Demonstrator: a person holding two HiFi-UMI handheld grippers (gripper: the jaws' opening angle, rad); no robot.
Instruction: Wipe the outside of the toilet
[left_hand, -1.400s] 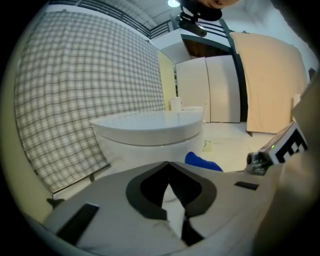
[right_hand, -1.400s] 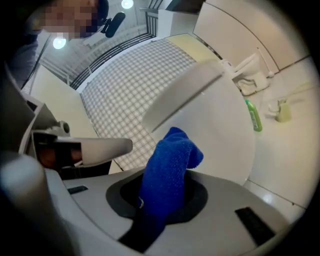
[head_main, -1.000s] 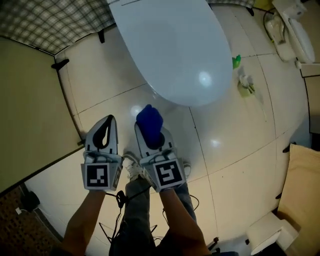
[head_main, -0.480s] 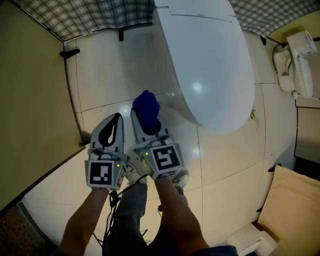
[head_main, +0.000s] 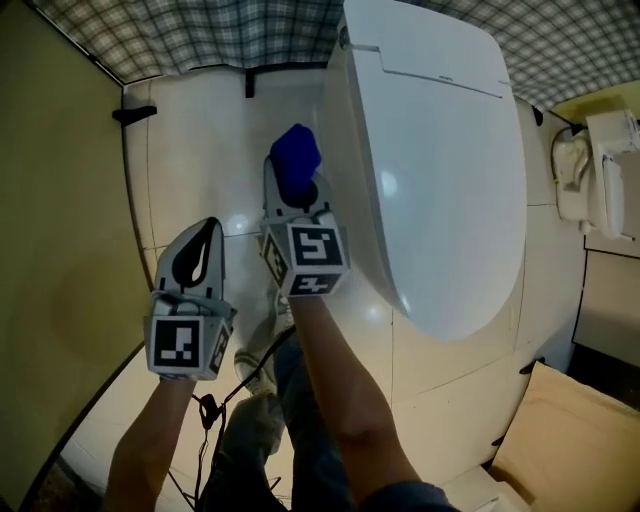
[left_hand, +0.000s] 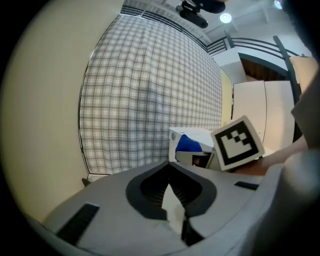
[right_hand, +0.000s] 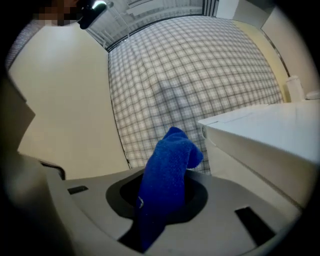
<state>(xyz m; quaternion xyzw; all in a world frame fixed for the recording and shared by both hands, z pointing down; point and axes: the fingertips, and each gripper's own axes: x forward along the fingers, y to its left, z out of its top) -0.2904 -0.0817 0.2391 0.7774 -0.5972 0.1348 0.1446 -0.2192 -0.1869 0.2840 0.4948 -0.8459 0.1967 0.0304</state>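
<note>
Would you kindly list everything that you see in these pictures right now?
toilet: one, white, lid down, centre right.
cloth: one, blue, held up beside the toilet.
floor tiles: many, white, underfoot.
checked wall: one, grey-white, behind the toilet.
wall fixture: one, white, far right.
cables: some, black, bottom, left of centre.
left gripper: one, grey, lower left, jaws shut, empty.
right gripper: one, grey, centre, jaws shut on the cloth.
</note>
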